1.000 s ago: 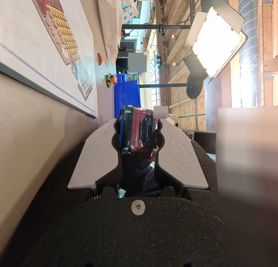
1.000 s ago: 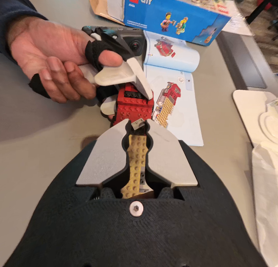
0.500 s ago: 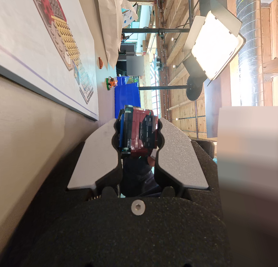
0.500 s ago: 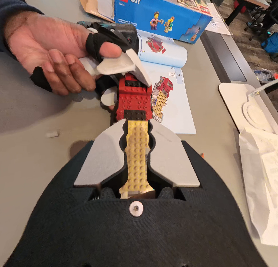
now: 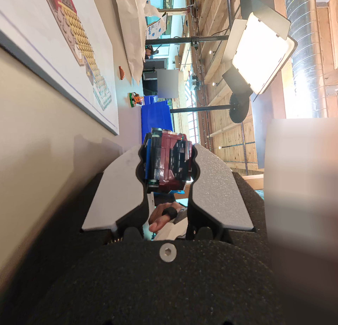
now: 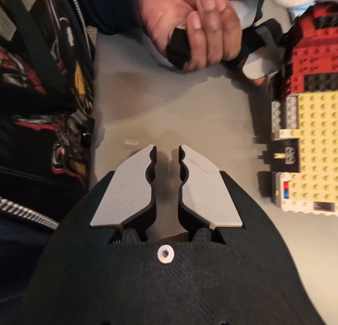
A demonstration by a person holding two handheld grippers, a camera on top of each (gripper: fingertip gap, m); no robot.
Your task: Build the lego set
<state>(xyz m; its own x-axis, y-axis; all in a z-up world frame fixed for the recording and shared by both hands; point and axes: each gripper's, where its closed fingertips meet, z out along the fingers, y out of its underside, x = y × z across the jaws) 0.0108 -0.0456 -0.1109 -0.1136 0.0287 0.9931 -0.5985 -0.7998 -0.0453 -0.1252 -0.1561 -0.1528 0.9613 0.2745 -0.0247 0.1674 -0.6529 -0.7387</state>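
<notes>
The right gripper (image 6: 167,147) hangs low over the grey table (image 6: 182,111) with its jaws parted and bare tabletop showing between the fingertips; nothing is in its grasp. Just ahead and to the left of its left fingertip lies a small pale brick (image 6: 131,142) flat on the table, apart from the finger. At the left edge of this view is the person's dark patterned jacket (image 6: 45,96) with a zipper. To the right, on the table, lies the tan studded plate of the brick model (image 6: 318,151), with grey and white pieces along its near side and a red and black block at its far end. Farther off, a hand (image 6: 192,27) is wrapped around the black grip of the other tool, whose pale finger reaches the red part of the model. In the left wrist view, the left gripper (image 5: 167,162) is clenched on that dark red, black and blue end of the model, both pads pressed against its sides. Beyond lie an open instruction booklet (image 5: 54,50), a blue bin (image 5: 155,118), a small orange and green figure (image 5: 135,99), and high up a bright light panel (image 5: 259,56).
</notes>
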